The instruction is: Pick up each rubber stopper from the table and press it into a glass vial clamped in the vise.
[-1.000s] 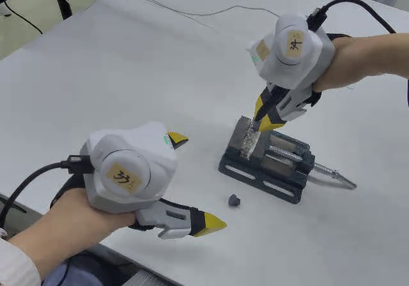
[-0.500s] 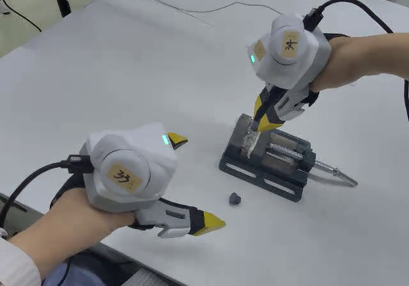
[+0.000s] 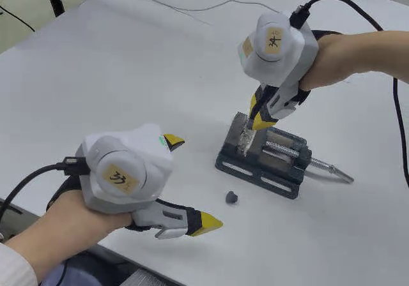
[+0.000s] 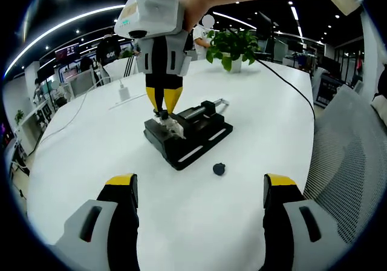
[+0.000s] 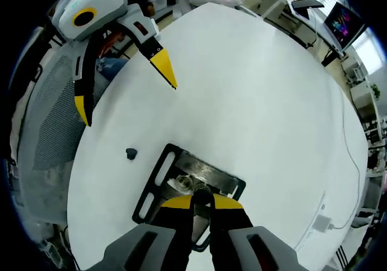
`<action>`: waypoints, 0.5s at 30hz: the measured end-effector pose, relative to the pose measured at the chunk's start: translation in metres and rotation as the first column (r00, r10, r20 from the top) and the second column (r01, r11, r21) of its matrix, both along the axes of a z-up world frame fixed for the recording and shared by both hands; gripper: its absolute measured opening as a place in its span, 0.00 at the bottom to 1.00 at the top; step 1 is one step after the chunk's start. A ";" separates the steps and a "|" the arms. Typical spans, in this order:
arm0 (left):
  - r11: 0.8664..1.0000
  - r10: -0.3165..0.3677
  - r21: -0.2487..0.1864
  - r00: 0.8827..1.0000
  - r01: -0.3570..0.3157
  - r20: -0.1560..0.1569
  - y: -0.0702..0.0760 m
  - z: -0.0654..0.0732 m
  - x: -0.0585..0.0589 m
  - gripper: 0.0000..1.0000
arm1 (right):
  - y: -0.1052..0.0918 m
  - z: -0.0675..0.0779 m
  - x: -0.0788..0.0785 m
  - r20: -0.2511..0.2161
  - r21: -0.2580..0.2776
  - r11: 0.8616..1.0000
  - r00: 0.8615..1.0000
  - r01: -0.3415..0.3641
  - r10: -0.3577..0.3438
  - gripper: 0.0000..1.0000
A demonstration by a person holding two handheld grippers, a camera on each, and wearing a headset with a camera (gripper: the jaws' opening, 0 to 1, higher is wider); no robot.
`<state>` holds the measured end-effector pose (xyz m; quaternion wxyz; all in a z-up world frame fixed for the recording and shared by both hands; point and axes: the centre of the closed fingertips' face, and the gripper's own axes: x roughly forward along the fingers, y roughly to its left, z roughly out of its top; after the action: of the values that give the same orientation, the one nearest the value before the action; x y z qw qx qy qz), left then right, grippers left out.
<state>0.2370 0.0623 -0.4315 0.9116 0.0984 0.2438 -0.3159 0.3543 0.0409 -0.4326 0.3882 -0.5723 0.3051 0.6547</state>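
A black vise (image 3: pixel 276 171) stands on the white table and clamps a glass vial (image 3: pixel 246 140) upright at its left end. My right gripper (image 3: pixel 255 122) points down onto the vial's top, shut on a dark rubber stopper (image 5: pixel 202 196) seen between its yellow tips (image 5: pixel 202 203) just over the vial (image 5: pixel 184 183). Another dark stopper (image 3: pixel 231 197) lies loose on the table in front of the vise. My left gripper (image 3: pixel 192 181) hovers low at the near left, open and holding nothing; in its own view the jaws (image 4: pixel 199 183) frame the loose stopper (image 4: pixel 219 169) and the vise (image 4: pixel 196 143).
The vise's screw handle (image 3: pixel 329 169) sticks out to the right. A thin cable (image 3: pixel 185 9) runs across the far side of the table. The table's near edge (image 3: pixel 147 270) is close under my left gripper. A potted plant (image 4: pixel 233 44) stands far off.
My right gripper has shifted slightly left over the vise and stays at the vial. The left gripper and the loose stopper have kept their places.
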 end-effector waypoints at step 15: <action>1.000 -0.006 -0.004 1.000 0.006 0.001 -0.004 0.000 0.004 0.84 | 0.002 -0.001 0.001 -0.021 -0.018 0.993 0.993 0.118 -0.118 0.03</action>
<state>0.2412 0.0587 -0.4320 0.9110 0.0975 0.2424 -0.3190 0.3550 0.0431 -0.4334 0.4182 -0.5494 0.3483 0.6341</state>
